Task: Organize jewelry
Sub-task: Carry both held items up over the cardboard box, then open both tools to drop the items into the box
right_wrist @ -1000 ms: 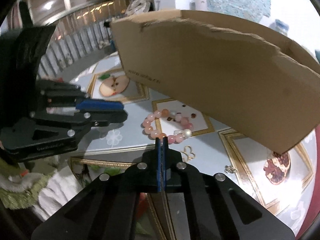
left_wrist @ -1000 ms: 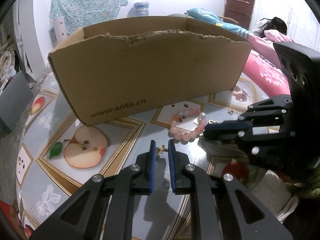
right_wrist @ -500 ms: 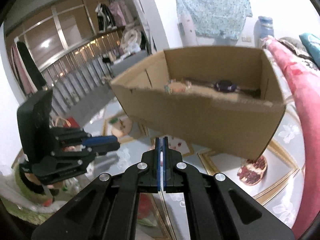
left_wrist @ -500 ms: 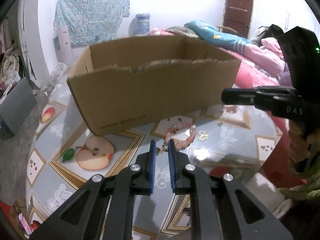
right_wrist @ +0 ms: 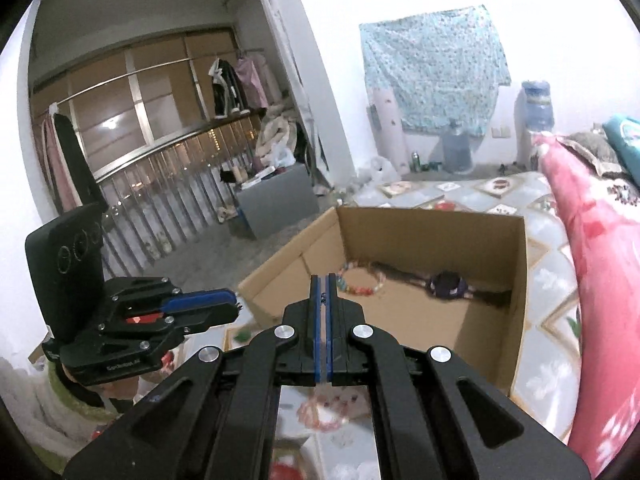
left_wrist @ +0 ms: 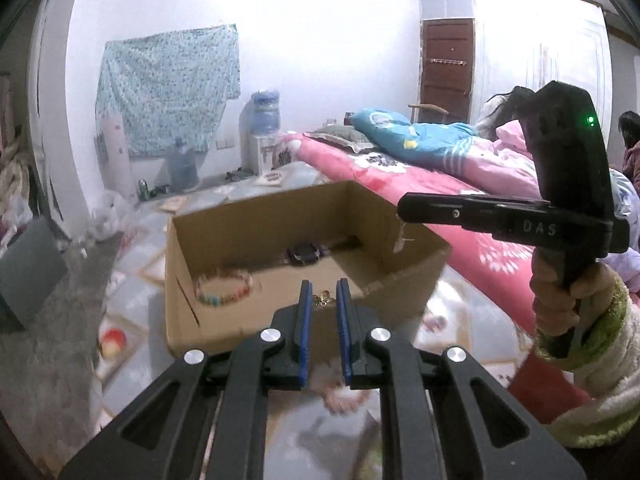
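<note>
- Carrying a small gold trinket point(left_wrist: 322, 299), perhaps an earring, the left gripper point(left_wrist: 322, 300) has its fingers nearly together, pinching the piece between the blue pads near the tips, above the near wall of the cardboard box point(left_wrist: 224, 328).
- Inside the box, a multicoloured bead bracelet point(left_wrist: 224, 288) lies at the left of the floor, and a dark watch point(left_wrist: 305, 253) rests further back, near the middle.
- Releasing well, as I judge it, means bringing the tips clear past the near wall and low over bare cardboard between bracelet and watch before parting the fingers, so the light piece neither bounces nor tangles.
- At the right, the right gripper point(left_wrist: 402, 208) has its fingers pressed fully together; something pale and thin dangles from the tip, too small to name.
- Below both grippers, a pink bead bracelet point(right_wrist: 324, 414) lies blurred on the worktop, not yet boxed.
</note>
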A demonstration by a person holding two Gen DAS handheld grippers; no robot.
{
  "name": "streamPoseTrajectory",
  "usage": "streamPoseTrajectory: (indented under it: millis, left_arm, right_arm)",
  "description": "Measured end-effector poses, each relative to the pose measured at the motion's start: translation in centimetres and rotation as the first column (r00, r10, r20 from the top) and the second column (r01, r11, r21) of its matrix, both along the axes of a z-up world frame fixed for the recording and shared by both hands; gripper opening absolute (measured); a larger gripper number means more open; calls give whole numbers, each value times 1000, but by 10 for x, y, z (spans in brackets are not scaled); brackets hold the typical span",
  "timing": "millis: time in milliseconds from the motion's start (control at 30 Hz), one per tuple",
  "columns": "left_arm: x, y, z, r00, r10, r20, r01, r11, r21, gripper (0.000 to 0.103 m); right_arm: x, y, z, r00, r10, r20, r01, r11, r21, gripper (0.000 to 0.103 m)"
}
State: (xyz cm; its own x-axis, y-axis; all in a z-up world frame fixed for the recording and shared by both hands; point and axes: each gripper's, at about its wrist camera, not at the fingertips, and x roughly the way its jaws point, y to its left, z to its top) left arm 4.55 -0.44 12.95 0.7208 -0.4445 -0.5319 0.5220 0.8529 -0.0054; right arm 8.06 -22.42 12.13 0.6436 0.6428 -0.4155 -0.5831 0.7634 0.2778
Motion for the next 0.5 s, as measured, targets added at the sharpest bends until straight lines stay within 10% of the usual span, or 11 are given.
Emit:
streamPoseTrajectory:
  millis: [500]
  left_arm:
    - [138,-15,-43,972,124,-201,-114,992,58,13]
  right_arm:
    - [79,14,-29,987,-112,-118,104,992,-77,7]
